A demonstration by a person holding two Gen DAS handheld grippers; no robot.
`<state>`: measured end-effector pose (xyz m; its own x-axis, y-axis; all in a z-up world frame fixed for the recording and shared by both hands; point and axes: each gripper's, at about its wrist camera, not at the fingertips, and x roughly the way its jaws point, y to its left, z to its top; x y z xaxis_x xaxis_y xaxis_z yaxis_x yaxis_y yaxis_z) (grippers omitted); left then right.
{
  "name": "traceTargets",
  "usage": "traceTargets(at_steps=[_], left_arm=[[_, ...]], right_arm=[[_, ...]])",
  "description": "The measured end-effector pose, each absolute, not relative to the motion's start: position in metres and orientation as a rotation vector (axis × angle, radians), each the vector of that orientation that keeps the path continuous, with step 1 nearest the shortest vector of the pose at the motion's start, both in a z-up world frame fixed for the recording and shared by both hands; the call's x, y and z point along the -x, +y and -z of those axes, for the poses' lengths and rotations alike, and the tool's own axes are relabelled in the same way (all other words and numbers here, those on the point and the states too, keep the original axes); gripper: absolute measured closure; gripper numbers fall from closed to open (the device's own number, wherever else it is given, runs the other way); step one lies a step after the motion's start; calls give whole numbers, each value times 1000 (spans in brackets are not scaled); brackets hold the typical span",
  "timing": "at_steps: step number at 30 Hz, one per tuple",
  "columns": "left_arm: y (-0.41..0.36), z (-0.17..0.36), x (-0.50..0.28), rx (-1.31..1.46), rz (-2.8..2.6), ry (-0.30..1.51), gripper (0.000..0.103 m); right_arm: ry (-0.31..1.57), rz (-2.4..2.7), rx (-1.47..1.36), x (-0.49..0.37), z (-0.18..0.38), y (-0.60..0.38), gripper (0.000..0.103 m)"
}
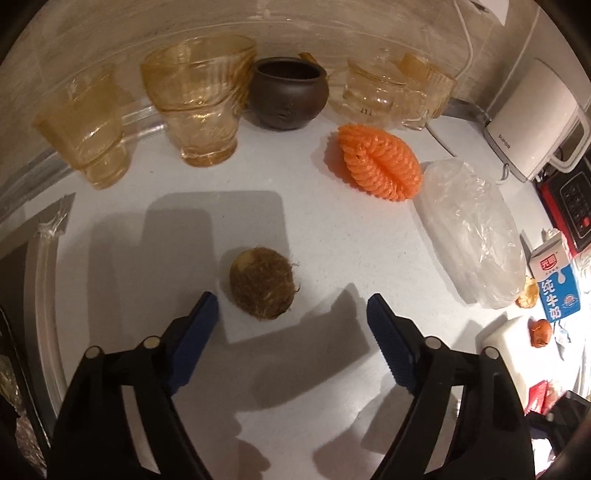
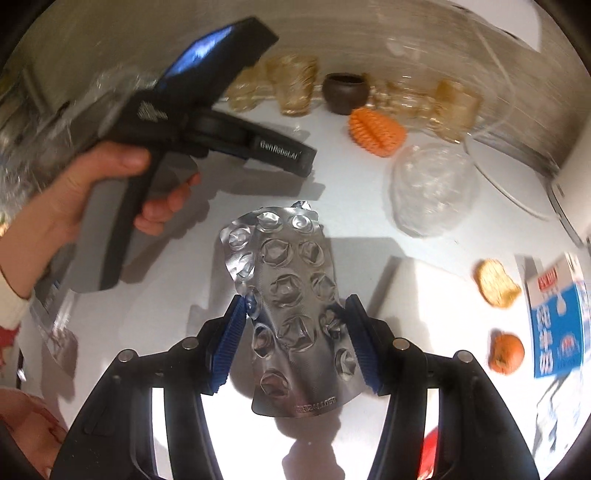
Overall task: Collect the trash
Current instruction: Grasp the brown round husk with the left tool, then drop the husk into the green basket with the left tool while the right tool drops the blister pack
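Crushed foil blister pack sits pinched across its edges in our right gripper: light, springy, slippery. Our left gripper gapes wide near the hairy brown husk.

A home kitchen counter (glass cups, kettle, milk carton).

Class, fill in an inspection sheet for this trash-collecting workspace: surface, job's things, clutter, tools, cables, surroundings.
Surface: white countertop, shadowed near the tools.
Job's things: emptied silver foil blister pack; hairy brown round husk; crumpled clear plastic wrap; blue-and-white milk carton; orange fruit remnant.
Clutter: amber glass cups, dark brown clay pot, orange ridged plastic scrubber.
Tools: left tool open, empty, just short of the husk; right tool shut on the blister pack.
Cables: white cord along the wall.
Surroundings: white appliance.
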<state>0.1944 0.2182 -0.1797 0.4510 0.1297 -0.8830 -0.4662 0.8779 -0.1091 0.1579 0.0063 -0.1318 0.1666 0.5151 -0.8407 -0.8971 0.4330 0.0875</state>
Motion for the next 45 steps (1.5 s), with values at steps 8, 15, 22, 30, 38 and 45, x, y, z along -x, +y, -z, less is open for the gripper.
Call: traceTargets(at_steps=[8,15,22,30,38,45], left_arm=[[217,177,-202,310,-429,1049,70],[211,175,-200,292,-414,1049,71],[172,136,-170,223,-339,997,71],[67,99,-111,141,-41,1010,71],[-46,90,-35,-26,285,1008,71],[-118,101,15,-131,473,1025,71]], right_arm=[[960,-1000,389,-151,122,-19,47],[964,-938,321,-145,114,-32,47],[953,-828,191,-129,98,-70,47],[937,-575,49,-56,78,-163,47],[922,-275,-100,32,83,-248,46],[890,-96,-209,90,94,-296,46]])
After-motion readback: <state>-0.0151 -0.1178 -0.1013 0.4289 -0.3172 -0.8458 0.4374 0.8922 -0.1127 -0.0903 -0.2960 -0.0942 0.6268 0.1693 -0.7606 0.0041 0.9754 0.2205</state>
